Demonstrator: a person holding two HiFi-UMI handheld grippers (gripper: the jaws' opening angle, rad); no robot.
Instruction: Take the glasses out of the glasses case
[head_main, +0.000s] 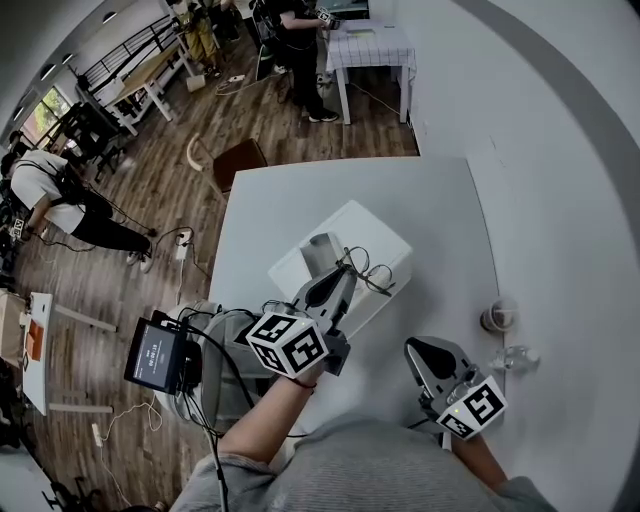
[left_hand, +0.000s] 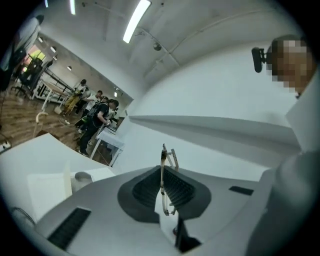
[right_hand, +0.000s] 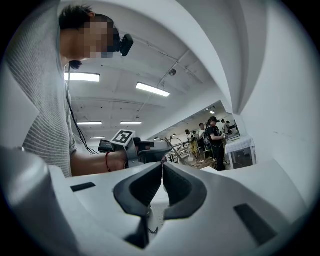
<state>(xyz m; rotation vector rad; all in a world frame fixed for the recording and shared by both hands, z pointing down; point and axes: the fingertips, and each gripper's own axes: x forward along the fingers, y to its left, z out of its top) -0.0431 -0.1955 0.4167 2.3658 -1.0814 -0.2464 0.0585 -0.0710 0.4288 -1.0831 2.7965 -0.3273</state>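
Tongs, left (head_main: 343, 272): jaws closed on the thin wire frame of the glasses (head_main: 368, 272), over the glasses case.

Tongs, right (head_main: 418, 348): jaws together, nothing between them, well to the near right of the case.

Table (head_main: 445, 215): white, bears the case.

Glasses case (head_main: 378, 236): white, directly beneath the glasses.

Glasses: out of the case, we judge.

Handling: we would hold the pinch light but firm, carry the frame level past the case's edge, and lay it down on bare table just beside the case.
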